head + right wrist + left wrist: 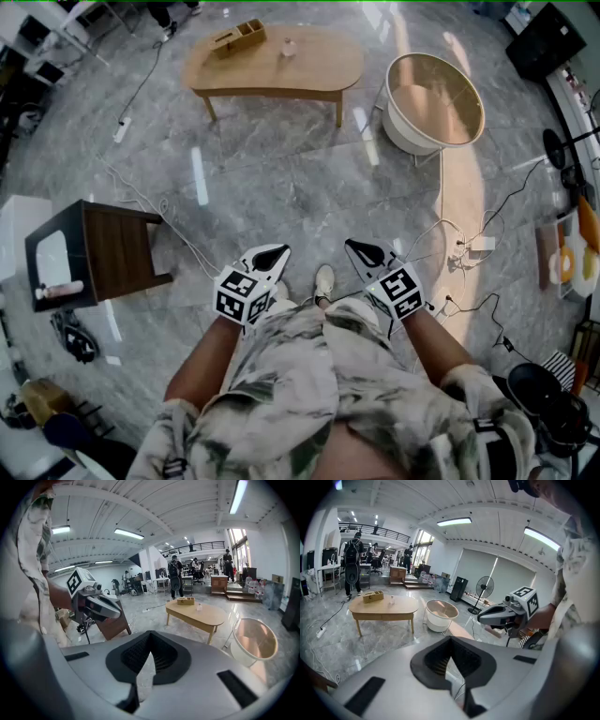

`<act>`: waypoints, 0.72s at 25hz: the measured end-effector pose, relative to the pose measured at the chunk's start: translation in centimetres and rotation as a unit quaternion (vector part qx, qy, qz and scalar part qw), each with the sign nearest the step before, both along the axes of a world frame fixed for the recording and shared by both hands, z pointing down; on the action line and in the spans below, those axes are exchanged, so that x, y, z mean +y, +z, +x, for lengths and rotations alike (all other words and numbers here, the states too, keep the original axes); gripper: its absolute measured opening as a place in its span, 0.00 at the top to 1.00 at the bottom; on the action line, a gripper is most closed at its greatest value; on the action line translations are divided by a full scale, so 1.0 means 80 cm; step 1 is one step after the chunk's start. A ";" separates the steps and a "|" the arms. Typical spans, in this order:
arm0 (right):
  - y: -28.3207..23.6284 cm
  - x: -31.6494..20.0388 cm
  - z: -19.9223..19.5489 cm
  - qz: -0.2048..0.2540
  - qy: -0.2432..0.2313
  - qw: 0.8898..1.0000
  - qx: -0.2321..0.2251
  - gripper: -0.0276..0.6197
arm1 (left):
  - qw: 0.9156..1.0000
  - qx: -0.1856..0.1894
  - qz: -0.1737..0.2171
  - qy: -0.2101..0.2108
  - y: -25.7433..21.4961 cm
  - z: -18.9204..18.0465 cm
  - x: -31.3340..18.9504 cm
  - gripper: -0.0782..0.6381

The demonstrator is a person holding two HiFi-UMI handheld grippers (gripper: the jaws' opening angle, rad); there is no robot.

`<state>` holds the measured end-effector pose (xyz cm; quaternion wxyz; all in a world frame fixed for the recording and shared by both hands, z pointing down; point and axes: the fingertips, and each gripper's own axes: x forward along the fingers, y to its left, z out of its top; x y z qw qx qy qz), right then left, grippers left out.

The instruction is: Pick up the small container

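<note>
The small container is a pale little jar standing on the oval wooden table far ahead, next to a wooden organiser box. It also shows in the left gripper view as a small container and in the right gripper view as a small container. My left gripper and right gripper hang close to my body above the marble floor, well short of the table. Both are shut with nothing between the jaws. Each gripper sees the other: the right gripper, the left gripper.
A round white basket table stands to the right of the oval table. A dark wooden side table sits at my left. Cables and a power strip lie on the floor at right. Several people stand far back.
</note>
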<state>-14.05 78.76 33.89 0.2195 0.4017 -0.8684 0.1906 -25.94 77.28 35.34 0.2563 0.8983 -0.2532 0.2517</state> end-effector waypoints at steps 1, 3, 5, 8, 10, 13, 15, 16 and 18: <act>0.001 -0.001 0.005 0.000 -0.001 1.000 -0.001 0.93 | 1.000 -0.001 0.003 -0.002 0.000 0.005 -0.004 0.86; 0.003 -0.006 0.015 0.003 -0.004 1.000 0.000 0.93 | 1.000 -0.002 0.009 -0.008 0.000 0.014 -0.014 0.86; 0.005 -0.013 0.025 0.006 -0.009 1.000 0.005 0.93 | 1.000 -0.002 0.013 -0.017 0.000 0.021 -0.025 0.86; 0.004 -0.018 0.037 0.009 -0.016 1.000 0.009 0.93 | 0.999 -0.001 0.017 -0.030 0.000 0.028 -0.035 0.86; 0.001 -0.024 0.043 0.011 -0.018 1.000 0.009 0.93 | 0.999 -0.001 0.024 -0.041 -0.001 0.030 -0.045 0.86; 0.000 -0.040 0.049 0.006 -0.021 1.000 0.005 0.93 | 0.997 0.001 0.037 -0.060 -0.004 0.033 -0.071 0.83; 0.002 -0.052 0.050 -0.001 -0.023 1.000 -0.001 0.93 | 0.997 0.001 0.039 -0.068 -0.002 0.035 -0.092 0.65; 0.004 -0.059 0.049 -0.003 -0.025 1.000 -0.002 0.93 | 0.997 0.001 0.039 -0.070 -0.001 0.037 -0.104 0.62; 0.008 -0.075 0.047 -0.009 -0.030 0.999 -0.004 0.93 | 0.997 0.003 0.041 -0.073 0.002 0.039 -0.129 0.59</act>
